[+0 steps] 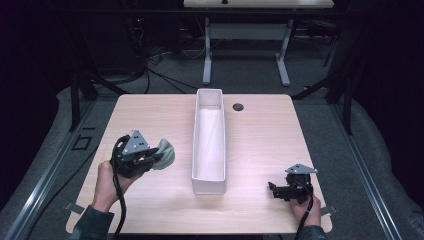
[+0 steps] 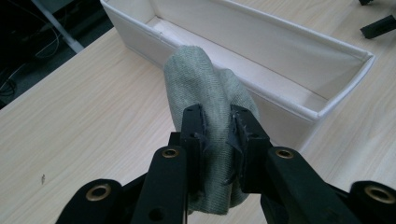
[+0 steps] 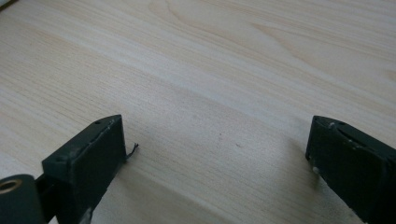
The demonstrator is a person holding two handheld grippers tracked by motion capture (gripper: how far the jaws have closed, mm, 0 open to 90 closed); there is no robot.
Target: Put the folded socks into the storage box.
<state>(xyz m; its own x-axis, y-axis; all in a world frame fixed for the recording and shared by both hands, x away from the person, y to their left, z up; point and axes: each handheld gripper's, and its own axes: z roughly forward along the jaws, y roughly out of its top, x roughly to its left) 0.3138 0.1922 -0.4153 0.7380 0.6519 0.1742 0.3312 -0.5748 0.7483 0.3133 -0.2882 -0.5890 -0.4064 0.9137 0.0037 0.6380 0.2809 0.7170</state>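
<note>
— Starting wide: pale wooden counter [image 1: 150, 115], long white bin [image 1: 209, 186] standing lengthwise in the middle, nothing visible inside yet.

— And the grey-green cloth [image 2: 205, 88]?

— Pinched firmly in the left gripper [image 2: 218, 128], lifted off the counter, just beside the bin's left wall, not over it.

— Right gripper [image 3: 215, 154]?

— Jaws spread wide, holding nothing, resting low over bare counter, well apart from the bin.

— Progress, then?

— Pickup done, probably; carrying over the rim and releasing inside left.

Wood table [image 1: 150, 115] w/ white bin [image 1: 209, 145] on it.
</note>
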